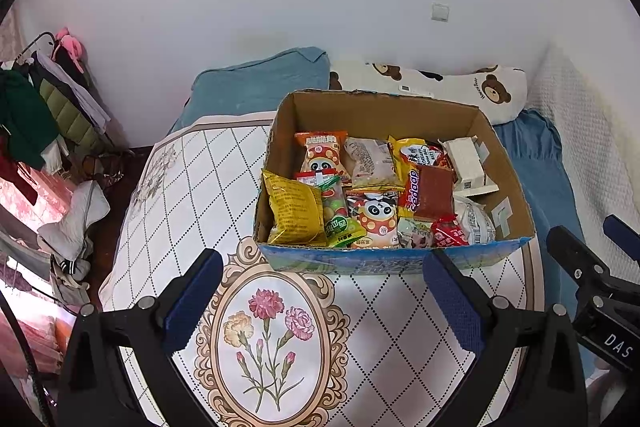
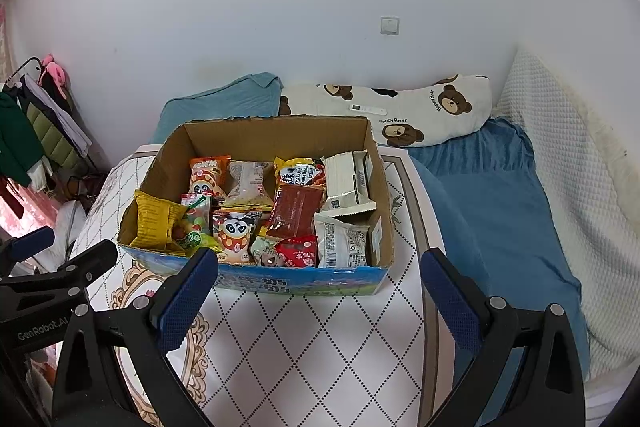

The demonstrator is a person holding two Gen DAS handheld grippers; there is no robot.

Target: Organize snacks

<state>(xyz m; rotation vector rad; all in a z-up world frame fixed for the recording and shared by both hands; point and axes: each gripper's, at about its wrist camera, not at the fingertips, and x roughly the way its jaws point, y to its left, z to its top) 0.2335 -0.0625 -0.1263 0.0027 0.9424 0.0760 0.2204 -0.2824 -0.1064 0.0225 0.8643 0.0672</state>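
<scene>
Over the quilted bed cover [image 1: 180,195], both grippers hang side by side, level and pointed toward the wall. The left gripper [image 1: 324,297] has its blue-padded tongs spread wide with nothing between them, poised above the flower medallion [image 1: 272,339] printed on the cover, just short of the box's near wall. The right gripper [image 2: 320,297] is likewise spread and holds nothing, its left finger [image 2: 188,299] overlapping the box's near wall in its own view.

Toward the far end of the cover, near the pillows, sits the cardboard box [image 2: 276,135], open at the top, its blue printed front [image 2: 304,283] facing the grippers. Snack packets fill the floor of it: a yellow bag [image 1: 294,209] in the near left corner, two panda packets [image 1: 374,217], a dark red sachet [image 2: 296,211], a small red packet [image 2: 298,251], a white barcode-printed bag [image 2: 340,239] at the near right, and a white carton [image 2: 346,179] at the far right.
</scene>
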